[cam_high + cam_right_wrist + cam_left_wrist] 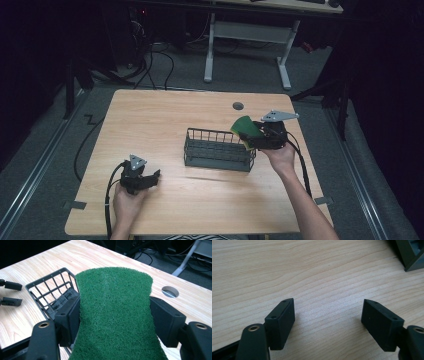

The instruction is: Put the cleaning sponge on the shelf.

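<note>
**Right gripper carries sponge at rack's right end; rack lies to its left**

Left gripper (150, 178) rests low on the light wood-grain tabletop (165, 115) near the front left, jaws spread wide with bare wood between them in the left gripper view, nothing held. It sits well apart from the work, so it is the farther hand.

Middle of the tabletop: dark grey wire rack with a slotted base (218, 149), long axis running left to right across the tabletop, open top up. In the right gripper view the rack's corner (51, 293) shows just left of and below the jaws.

Right gripper (248, 134) hovers at the rack's right end, pinching a green scouring sponge with a yellow underside (246, 127) by its narrow waist; both pads press the sponge's (113, 315) side edges. Sponge's long axis runs along the jaws, pointing away from the hand, tilted up and leftward toward the rack.

Key relation, as I judge it: the rack opening lies left of and below the held sponge, so the coming move is a short shift left over the rim, then down. Right hand is clearly nearer. Risk: sponge end catching on the top wire.
</note>
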Available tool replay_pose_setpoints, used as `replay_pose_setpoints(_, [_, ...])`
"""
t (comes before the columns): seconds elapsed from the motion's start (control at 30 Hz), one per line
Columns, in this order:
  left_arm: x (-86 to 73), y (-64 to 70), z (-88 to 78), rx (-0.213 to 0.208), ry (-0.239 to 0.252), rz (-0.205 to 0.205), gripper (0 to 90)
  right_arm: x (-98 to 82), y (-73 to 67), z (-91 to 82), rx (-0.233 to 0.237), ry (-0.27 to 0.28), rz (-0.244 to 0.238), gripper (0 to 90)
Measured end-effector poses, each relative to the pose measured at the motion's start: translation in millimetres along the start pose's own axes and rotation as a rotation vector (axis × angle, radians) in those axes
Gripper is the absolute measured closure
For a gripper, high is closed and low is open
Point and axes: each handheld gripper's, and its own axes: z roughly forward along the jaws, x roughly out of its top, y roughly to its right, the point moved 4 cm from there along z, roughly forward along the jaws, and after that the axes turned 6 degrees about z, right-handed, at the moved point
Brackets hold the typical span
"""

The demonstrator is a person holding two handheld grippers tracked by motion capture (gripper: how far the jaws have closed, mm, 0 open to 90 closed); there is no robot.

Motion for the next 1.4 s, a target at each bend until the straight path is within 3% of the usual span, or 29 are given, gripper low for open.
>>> replay_pose_setpoints(0.43, [0.0,0.0,0.0,-0.001,0.000,0.000,27.4,3.0,-11.5,25.9,-0.006,-0.055,-0.064,30.3])
replay_pose_setpoints(1.0, [0.0,0.1,0.0,-0.001,0.000,0.000,27.2,-12.3,-19.2,44.7,-0.057,-0.132,-0.141,29.7])
replay_pose_setpoints(1.2, [0.0,0.1,0.0,-0.001,0.000,0.000,27.2,-18.2,-17.9,46.8,-0.052,-0.128,-0.132,29.1])
replay_pose_setpoints(1.4, [0.0,0.1,0.0,-0.001,0.000,0.001,27.2,-23.5,-16.6,46.8,-0.039,-0.159,-0.124,28.7])
